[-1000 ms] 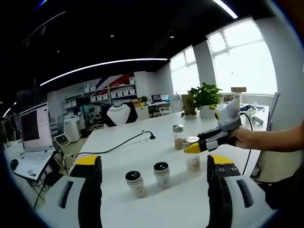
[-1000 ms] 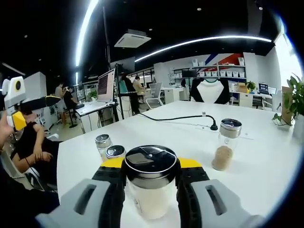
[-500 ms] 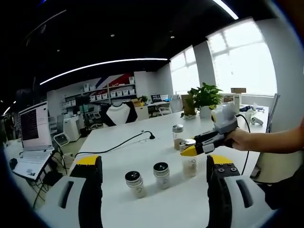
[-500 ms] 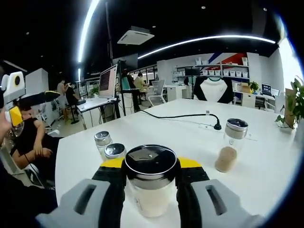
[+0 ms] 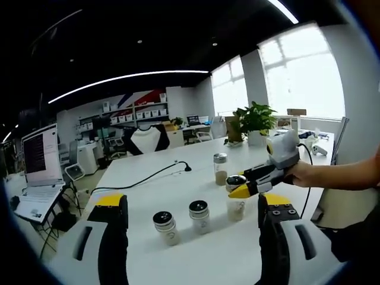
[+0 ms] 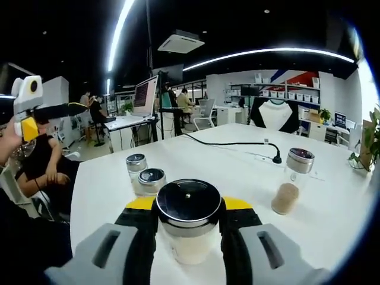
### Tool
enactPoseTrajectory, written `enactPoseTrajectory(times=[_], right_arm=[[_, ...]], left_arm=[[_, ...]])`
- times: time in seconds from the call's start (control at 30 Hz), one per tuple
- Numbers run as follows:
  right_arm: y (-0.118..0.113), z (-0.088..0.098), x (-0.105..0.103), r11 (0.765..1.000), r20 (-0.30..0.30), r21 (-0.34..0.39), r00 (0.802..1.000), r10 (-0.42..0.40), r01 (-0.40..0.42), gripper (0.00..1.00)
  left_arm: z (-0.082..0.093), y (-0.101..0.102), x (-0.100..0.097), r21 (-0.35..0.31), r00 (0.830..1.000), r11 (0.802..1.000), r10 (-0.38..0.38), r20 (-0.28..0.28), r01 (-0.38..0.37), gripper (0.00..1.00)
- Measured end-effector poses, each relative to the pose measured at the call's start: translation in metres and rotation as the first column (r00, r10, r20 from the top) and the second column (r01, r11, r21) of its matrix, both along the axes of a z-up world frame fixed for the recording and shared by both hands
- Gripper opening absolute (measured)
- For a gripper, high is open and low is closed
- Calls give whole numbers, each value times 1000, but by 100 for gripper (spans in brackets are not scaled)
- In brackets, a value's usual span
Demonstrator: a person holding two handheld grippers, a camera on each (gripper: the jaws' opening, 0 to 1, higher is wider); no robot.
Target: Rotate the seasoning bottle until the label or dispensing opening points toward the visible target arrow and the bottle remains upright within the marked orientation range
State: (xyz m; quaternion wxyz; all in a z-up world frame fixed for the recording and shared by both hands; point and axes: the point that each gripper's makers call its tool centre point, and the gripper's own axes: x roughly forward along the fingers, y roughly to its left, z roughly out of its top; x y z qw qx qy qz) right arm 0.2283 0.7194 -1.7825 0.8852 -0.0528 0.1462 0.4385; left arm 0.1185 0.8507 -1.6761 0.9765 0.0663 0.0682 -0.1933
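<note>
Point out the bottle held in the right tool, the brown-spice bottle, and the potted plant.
Held bottle (image 6: 189,205): right gripper view, black lid.
Brown-spice bottle (image 6: 287,198): right gripper view, spice-filled base.
Potted plant (image 5: 255,119): left gripper view, leaves.

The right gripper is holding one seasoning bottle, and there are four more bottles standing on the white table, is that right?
Not quite: three more, not four. The right gripper view shows the right gripper shut on a bottle, with two short bottles and one tall bottle standing on the white table.
</note>
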Motion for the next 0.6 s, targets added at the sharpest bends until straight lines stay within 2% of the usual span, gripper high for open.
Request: enactPoseTrajectory(times=[0.2, 0.37, 0.6], right_arm=[[-1, -1, 1, 1000, -18, 9, 1000, -13, 13, 39], [-1, -4, 1, 1000, -10, -23, 1000, -15, 15, 40], [-3, -2, -1, 999, -23, -2, 999, -33, 33, 42]], left_arm=[[1, 3, 0, 16, 1000, 1000, 1, -4, 0, 96], [2, 6, -1, 14, 1000, 1000, 7, -6, -7, 96], [2, 7, 0, 12, 1000, 1000, 10, -5, -10, 96]])
